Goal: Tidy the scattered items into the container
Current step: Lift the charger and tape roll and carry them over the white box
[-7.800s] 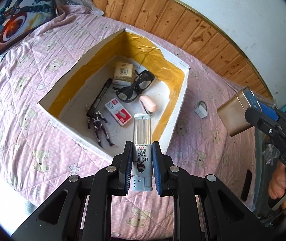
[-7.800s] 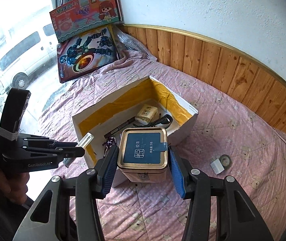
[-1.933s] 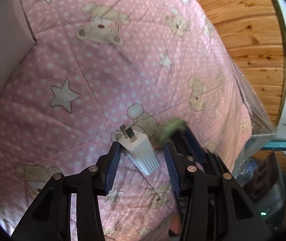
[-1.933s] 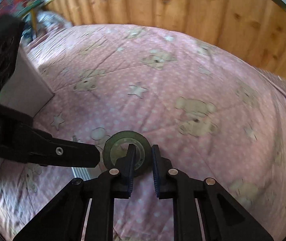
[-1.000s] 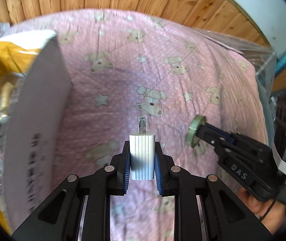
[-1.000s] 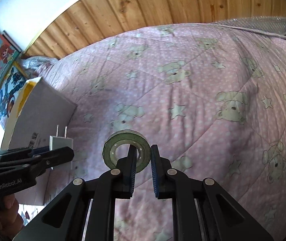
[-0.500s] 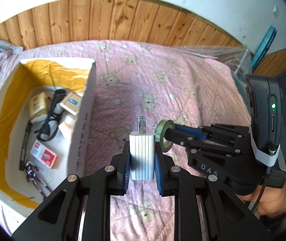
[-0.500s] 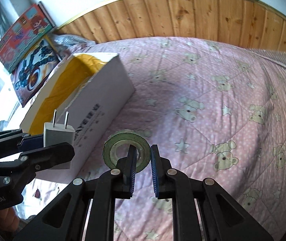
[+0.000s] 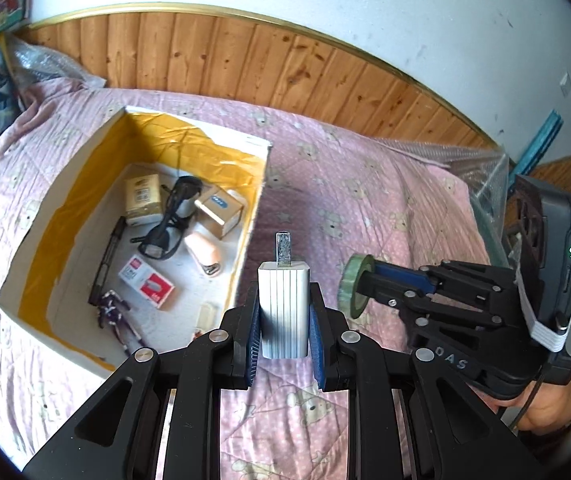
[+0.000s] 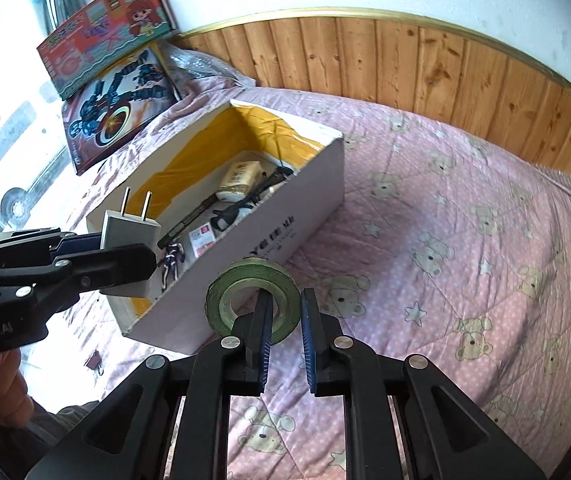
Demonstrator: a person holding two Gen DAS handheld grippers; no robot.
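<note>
My left gripper (image 9: pixel 284 312) is shut on a white plug adapter (image 9: pixel 284 312), prongs up, held in the air just right of the box's near right corner. It also shows in the right wrist view (image 10: pixel 129 228). My right gripper (image 10: pixel 286 320) is shut on a green tape roll (image 10: pixel 247 286), held above the bedspread beside the box's long outer wall. The roll also shows in the left wrist view (image 9: pixel 355 286). The white box with yellow lining (image 9: pixel 257 184) holds several items: glasses, small cartons, a pen, a toy figure.
A pink bear-print bedspread (image 10: pixel 465 240) covers the bed. A wood-panelled wall (image 10: pixel 425 64) runs behind it. Toy boxes (image 10: pixel 117 92) lean at the far left by a window. Bubble wrap (image 9: pixel 473 164) lies at the bed's right edge. A small dark clip (image 10: pixel 95 360) lies near the box's corner.
Both grippers have risen and pulled back from the bedspread with the adapter and the tape roll in them. The box now shows more fully in both views.
</note>
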